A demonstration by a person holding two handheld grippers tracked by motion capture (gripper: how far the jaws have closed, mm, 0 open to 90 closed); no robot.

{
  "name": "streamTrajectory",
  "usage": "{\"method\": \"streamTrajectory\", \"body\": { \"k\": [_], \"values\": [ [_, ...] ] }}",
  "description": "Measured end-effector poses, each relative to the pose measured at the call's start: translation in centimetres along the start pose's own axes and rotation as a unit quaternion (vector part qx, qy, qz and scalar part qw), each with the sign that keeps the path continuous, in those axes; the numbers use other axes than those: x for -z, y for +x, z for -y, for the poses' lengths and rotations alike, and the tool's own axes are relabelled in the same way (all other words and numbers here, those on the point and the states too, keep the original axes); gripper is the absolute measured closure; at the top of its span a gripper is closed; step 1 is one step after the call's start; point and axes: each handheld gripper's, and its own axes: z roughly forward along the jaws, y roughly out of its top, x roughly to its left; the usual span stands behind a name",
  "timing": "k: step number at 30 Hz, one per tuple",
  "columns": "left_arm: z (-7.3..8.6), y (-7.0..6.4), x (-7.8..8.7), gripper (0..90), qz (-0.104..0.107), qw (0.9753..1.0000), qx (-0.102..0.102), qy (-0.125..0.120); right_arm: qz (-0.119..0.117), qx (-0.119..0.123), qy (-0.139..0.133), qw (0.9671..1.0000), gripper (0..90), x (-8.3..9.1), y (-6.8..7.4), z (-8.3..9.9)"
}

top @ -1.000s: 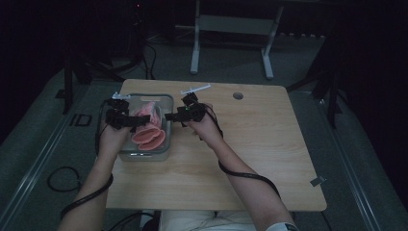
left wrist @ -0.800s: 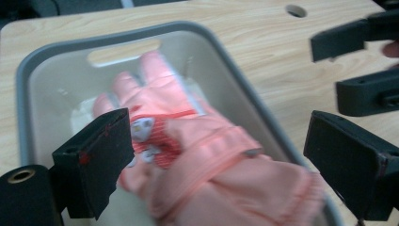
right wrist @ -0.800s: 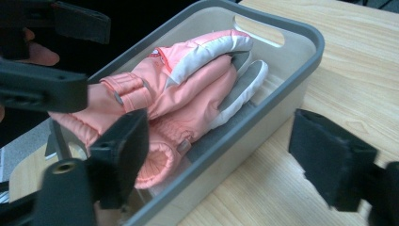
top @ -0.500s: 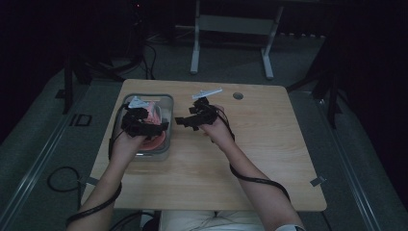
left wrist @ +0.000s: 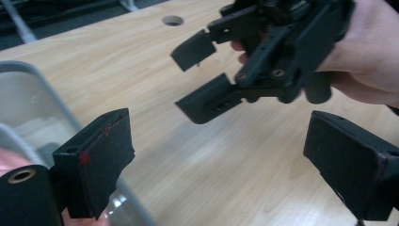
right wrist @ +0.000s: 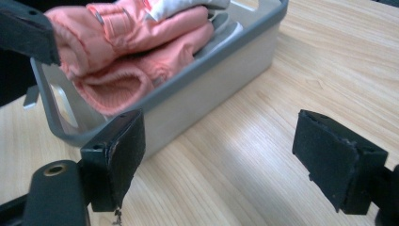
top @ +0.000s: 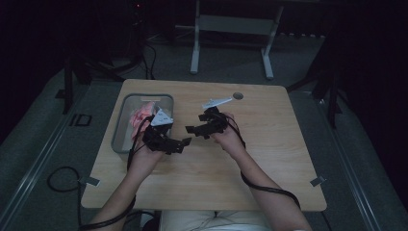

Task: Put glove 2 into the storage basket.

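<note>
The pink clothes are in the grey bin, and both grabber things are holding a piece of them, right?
Not quite. The pink clothes are in the grey bin, but neither gripper holds any. The right gripper view shows the right gripper with its jaws wide apart over bare table, and the left gripper view shows the left gripper open and empty too.

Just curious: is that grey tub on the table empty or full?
Full: the grey tub holds bundled pink clothing that rises above its rim.

black grippers (top: 188,135), trailing black cables, bare forearms.
</note>
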Motion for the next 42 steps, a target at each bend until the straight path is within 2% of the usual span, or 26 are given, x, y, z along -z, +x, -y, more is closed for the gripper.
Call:
{"method": "streamTrajectory", "body": {
  "k": [2,4,6,8,11,14,17,23,31,38,42],
  "values": [
    [0.1,-0.7,-0.3,8.3,-0.004,0.9999,-0.013,0.005,0.002,0.003,-0.002,1.0,17.5,0.3,-0.1,0.5],
    [0.3,-1.3,-0.6,8.3,0.005,0.9998,-0.017,0.009,0.003,0.005,-0.001,1.0,17.5,0.6,-0.3,1.1],
    [0.5,-2.0,-0.9,8.3,0.021,0.9995,-0.024,0.003,-0.001,0.008,-0.002,1.0,17.7,0.9,-0.5,1.7],
    [0.9,-2.6,-1.3,8.2,0.036,0.9986,-0.039,-0.007,-0.004,0.016,-0.005,0.9999,17.7,1.3,-0.6,2.5],
    [1.5,-3.3,-2.0,8.2,0.052,0.9975,-0.049,-0.001,-0.003,0.018,-0.009,0.9998,17.6,1.9,-0.8,3.6],
    [2.1,-3.9,-2.8,8.2,0.071,0.9964,-0.047,0.006,-0.002,0.02,-0.008,0.9998,17.6,2.4,-0.9,4.7],
    [2.7,-4.6,-3.6,8.2,0.078,0.9954,-0.054,0.011,0.004,0.024,0.002,0.9997,17.8,2.7,-0.9,5.8],
    [3.7,-5.5,-4.8,8.2,0.097,0.9936,-0.056,0.019,0.006,0.023,0.001,0.9997,17.8,3.3,-0.7,7.9],
    [5.2,-6.2,-6.2,8.2,0.107,0.9916,-0.063,0.035,0.009,0.025,-0.006,0.9996,18.0,4.1,-0.8,9.8],
    [6.1,-6.7,-7.0,8.2,0.118,0.99,-0.066,0.042,0.015,0.021,0.008,0.9996,17.9,4.4,-0.9,11.3],
    [6.9,-7.0,-7.6,8.2,0.128,0.9882,-0.069,0.047,0.019,0.027,-0.001,0.9995,17.8,4.7,-0.8,12.1]
  ]
}}
